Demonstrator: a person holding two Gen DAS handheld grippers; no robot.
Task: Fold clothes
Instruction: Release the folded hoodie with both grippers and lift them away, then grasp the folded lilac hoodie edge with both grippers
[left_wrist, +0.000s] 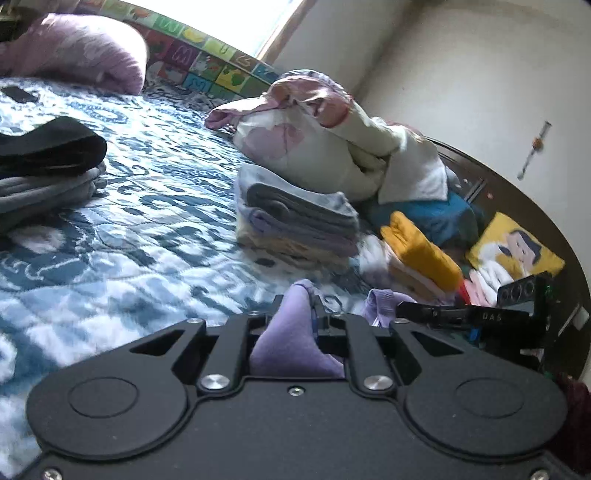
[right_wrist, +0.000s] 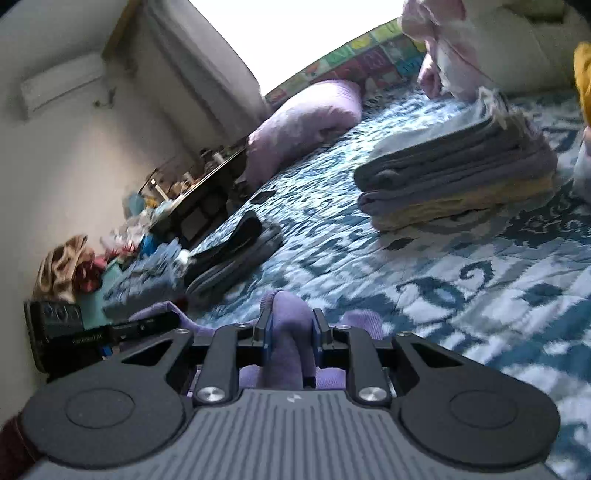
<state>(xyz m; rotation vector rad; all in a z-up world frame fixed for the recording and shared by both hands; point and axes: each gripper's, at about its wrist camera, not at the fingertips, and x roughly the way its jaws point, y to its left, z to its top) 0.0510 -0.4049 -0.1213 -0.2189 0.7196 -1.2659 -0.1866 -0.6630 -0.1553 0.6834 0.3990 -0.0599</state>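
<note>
Both the left gripper and the right gripper have their jaws clenched on bunched corners of one lilac garment, held just above the patterned bed. The thin pinch on the left could slip and spoil the fold. A folded stack and a dark pile crowd the landing area.

Both grippers' jaws clamped, side by side
</note>
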